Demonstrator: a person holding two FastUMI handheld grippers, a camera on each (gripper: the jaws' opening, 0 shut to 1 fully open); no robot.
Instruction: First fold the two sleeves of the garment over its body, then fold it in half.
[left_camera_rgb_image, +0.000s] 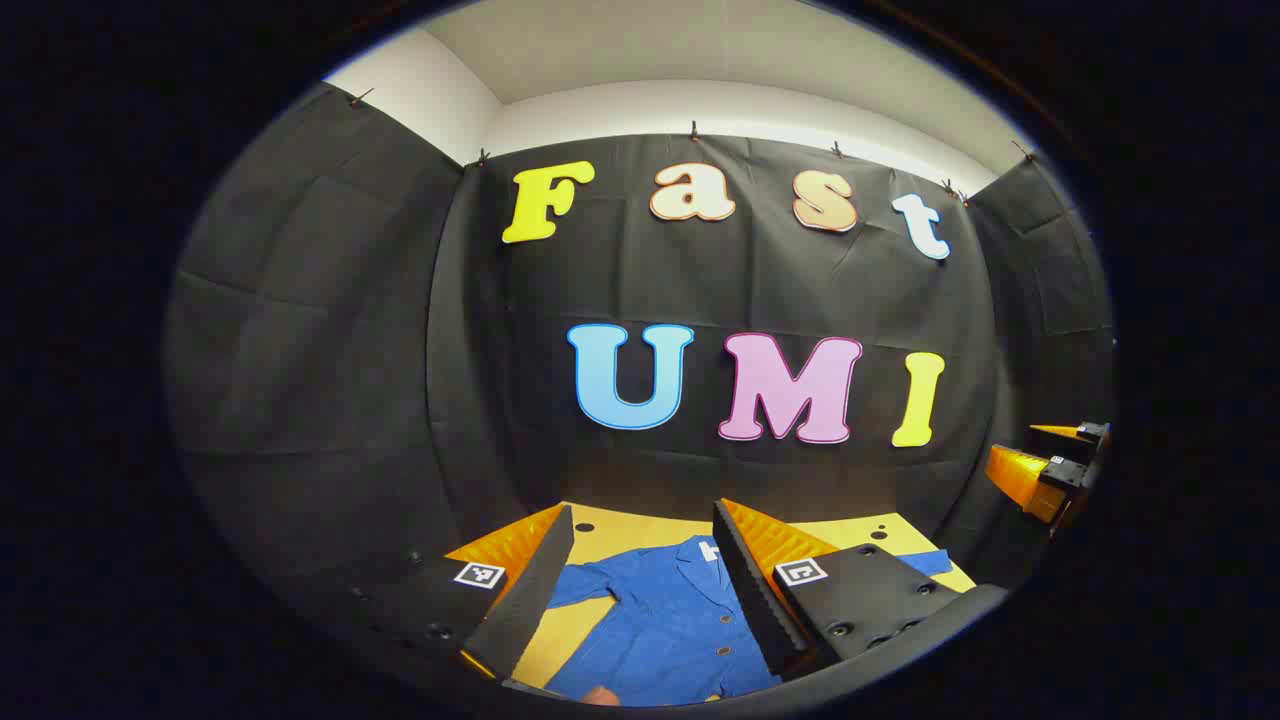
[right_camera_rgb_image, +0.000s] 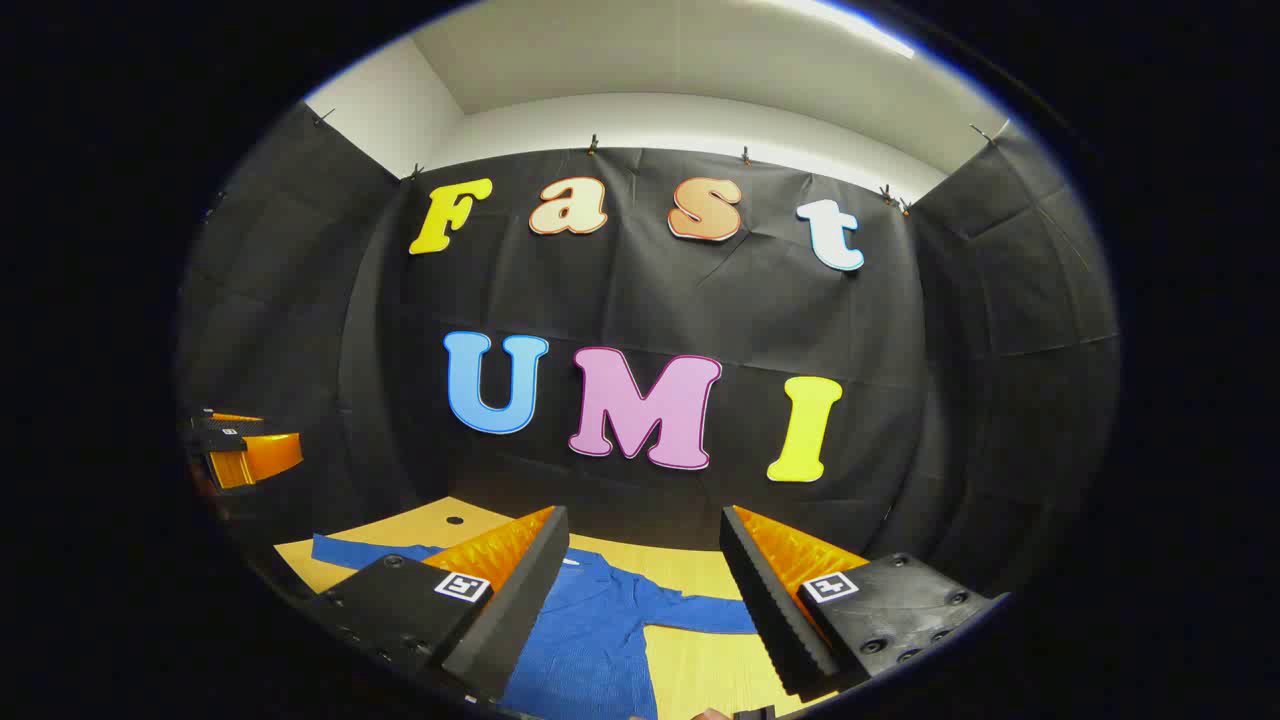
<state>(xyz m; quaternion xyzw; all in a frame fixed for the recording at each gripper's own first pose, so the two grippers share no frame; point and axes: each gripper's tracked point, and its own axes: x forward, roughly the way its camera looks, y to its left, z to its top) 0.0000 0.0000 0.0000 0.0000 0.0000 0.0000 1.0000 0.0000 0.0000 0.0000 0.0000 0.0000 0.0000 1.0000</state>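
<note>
Flat on the table (right_camera_rgb_image: 690, 665), blue shirt (left_camera_rgb_image: 665, 630) — sleeves spread; both grippers (left_camera_rgb_image: 640, 580) (right_camera_rgb_image: 645, 590) gape apart.

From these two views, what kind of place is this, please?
Probably a recording booth for handling demonstrations, not a home: black cloth walls clipped up on three sides, a bare wooden table with one blue shirt spread flat, and both grippers, left and right, open above it.

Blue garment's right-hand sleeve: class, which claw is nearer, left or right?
Right, probably. The right claw hovers open with that sleeve showing between its fingers; the left claw hovers open over the garment's buttoned front, with the sleeve off to its right.
</note>
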